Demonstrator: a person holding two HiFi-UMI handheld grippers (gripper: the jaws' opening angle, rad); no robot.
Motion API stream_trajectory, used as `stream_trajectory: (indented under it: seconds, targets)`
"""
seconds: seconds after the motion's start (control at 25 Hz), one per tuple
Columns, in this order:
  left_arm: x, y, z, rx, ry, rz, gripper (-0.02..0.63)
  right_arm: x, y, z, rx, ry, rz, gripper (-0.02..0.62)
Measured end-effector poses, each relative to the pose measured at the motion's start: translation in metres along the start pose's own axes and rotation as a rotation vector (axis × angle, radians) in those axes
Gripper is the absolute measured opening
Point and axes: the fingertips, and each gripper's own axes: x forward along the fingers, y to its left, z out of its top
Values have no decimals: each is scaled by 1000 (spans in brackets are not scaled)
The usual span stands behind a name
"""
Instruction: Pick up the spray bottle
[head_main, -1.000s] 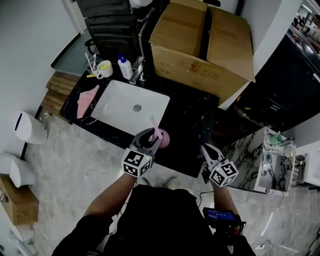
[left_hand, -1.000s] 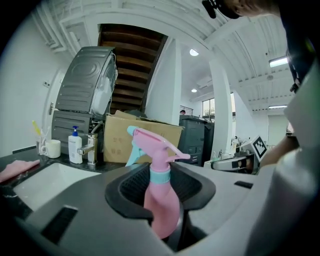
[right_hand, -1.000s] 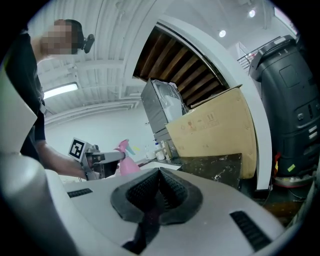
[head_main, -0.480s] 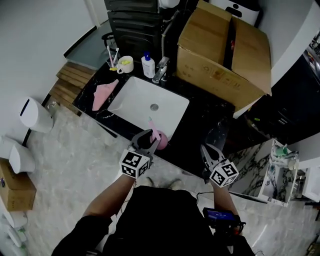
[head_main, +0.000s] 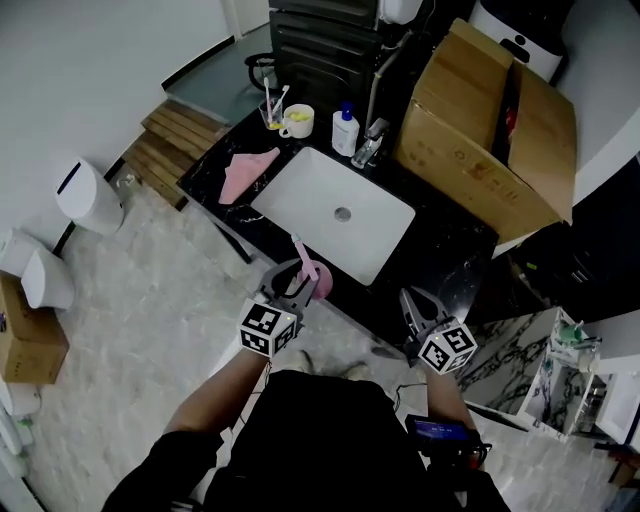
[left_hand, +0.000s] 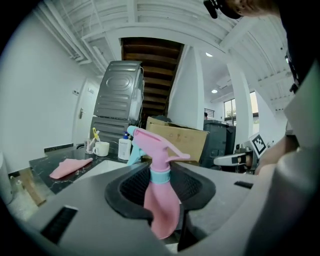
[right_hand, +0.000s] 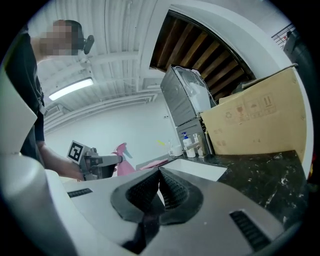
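Left gripper (head_main: 296, 280): clamped on pink spray bottle (left_hand: 161, 200) | bottle: now clear of counter (head_main: 440, 250), at sink's (head_main: 320, 195) 6 o'clock, farther off than before | right gripper (head_main: 413, 303): jaws together, empty | pick-up looks done.

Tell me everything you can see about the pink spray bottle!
The pink plastic spray bottle stands upright, gripped round its rounded body by the left gripper's jaws. It has a pink spray head with light blue collar and trigger. The plastic looks opaque, so any liquid inside is hidden. It is by the black marble counter's front edge, near the white sink; only the jaws seem to touch it.
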Motion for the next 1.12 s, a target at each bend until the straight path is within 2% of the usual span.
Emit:
stream_trajectory:
  seconds: [0.64,1.12]
  targets:
    - [-86,72,-14,-52,-20,177,135,80,67,-4,-38,44,175,26]
    - [-145,110,-33,-82,-33,291,135,124,120,-20,-59,82,290,26]
